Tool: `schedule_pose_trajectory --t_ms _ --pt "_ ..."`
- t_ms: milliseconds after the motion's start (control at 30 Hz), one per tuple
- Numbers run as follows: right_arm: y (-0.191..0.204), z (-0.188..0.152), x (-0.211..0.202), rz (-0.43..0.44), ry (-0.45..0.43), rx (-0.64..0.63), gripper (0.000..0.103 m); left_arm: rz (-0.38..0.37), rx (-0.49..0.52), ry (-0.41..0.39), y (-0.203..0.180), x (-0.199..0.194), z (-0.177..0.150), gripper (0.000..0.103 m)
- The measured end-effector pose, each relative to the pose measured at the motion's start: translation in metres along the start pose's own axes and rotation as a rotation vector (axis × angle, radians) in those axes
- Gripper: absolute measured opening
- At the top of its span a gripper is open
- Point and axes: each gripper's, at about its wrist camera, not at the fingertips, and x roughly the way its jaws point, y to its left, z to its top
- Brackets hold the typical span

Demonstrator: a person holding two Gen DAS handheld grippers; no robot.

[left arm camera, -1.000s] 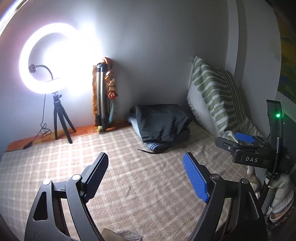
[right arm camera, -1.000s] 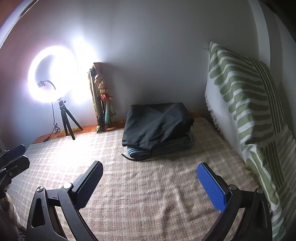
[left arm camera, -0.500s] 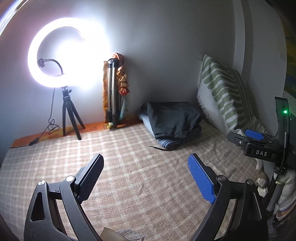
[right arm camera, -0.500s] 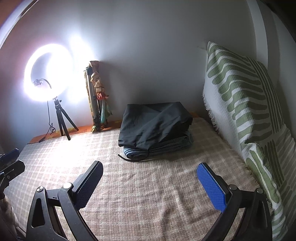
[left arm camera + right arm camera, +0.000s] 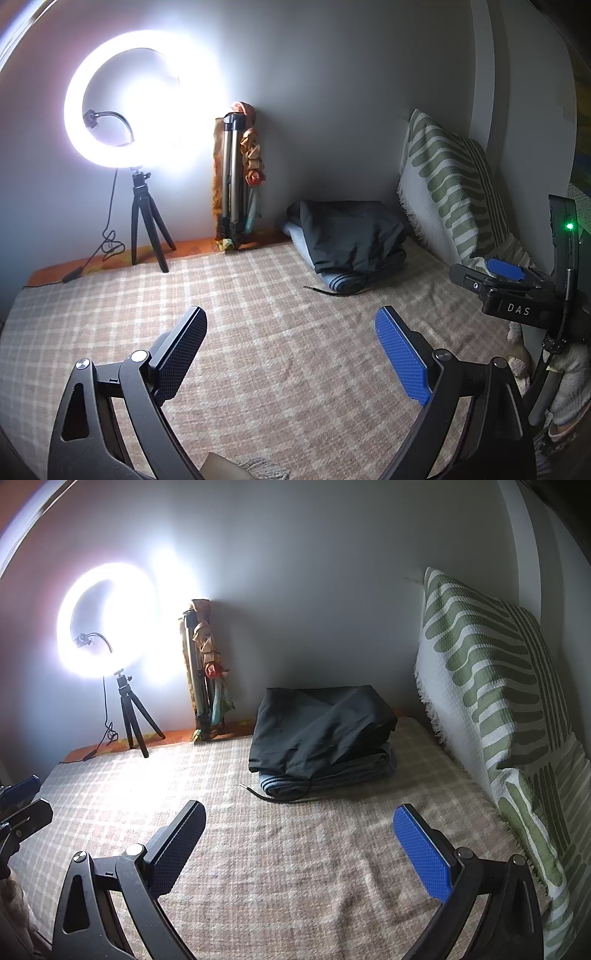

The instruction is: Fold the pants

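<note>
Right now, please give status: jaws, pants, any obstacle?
Left gripper and right gripper open, empty. Dark pants folded on the stack by the wall. Plaid blanket bare between.

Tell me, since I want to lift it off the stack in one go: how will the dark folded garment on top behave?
The dark garment will likely go floppy: it lies in soft creases and overhangs the blue-grey folded piece beneath. It seems thin, so probably light. Pinched at one edge, its folds may well fall open.
</note>
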Motion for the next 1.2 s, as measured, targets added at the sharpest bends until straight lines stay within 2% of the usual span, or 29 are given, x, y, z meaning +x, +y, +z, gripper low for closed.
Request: schedule_pose_trajectory --t_ms 1200 --pt "0.0046 -0.0044 0.0055 0.017 0.023 -0.015 0.103 -0.009 0.012 -0.001 -0.0023 -0.0019 -0.0008 0.093"
